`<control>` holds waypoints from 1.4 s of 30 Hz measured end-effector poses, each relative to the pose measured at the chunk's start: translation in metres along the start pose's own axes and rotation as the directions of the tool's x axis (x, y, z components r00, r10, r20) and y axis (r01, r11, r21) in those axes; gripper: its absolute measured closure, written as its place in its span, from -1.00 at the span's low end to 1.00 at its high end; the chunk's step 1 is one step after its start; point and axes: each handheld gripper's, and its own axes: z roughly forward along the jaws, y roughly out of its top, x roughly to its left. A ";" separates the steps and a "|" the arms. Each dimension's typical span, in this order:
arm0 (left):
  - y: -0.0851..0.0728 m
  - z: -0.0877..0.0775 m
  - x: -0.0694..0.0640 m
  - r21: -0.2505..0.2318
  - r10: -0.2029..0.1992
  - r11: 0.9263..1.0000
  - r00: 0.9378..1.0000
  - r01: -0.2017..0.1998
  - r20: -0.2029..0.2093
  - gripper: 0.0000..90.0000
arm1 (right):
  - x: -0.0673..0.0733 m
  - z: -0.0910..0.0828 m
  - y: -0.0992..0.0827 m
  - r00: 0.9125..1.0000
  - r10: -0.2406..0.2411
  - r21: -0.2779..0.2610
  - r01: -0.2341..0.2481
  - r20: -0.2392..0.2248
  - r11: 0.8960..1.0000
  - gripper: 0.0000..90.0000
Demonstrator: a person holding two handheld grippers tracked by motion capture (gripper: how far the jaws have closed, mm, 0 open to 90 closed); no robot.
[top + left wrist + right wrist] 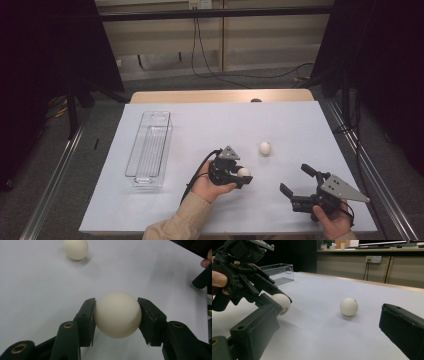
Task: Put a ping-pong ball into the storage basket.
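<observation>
Right now we have our left gripper (pixel 243 174) clamped on a white ball (pixel 117 314), one pad pressed against each side of it, and the ball sits low over the white table cover (pixel 210 130). Beyond those jaws, a little farther from us, a second white ball (pixel 265 148) rests on the cover, apart from the held one. Off to that gripper's right, our right gripper (pixel 296 180) lies low with its jaws spread wide and nothing between them; in the right gripper view the loose ball lies ahead of the gap. Out to the left gripper's left, well apart from both balls, a clear plastic bin (pixel 149 150) stands on the cover.
</observation>
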 end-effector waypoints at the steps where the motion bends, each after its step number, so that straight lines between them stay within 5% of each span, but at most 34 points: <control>1: 0.000 -0.001 0.000 0.000 -0.002 1.000 1.000 0.002 -0.006 0.13 | 0.000 0.000 0.000 1.000 0.002 -0.001 -0.002 0.000 1.000 -0.98; 42: 0.002 -0.024 0.014 -0.013 -0.039 0.999 0.999 0.039 -0.031 0.13 | 0.001 0.000 0.000 1.000 -0.001 0.000 0.001 -0.008 1.000 -0.98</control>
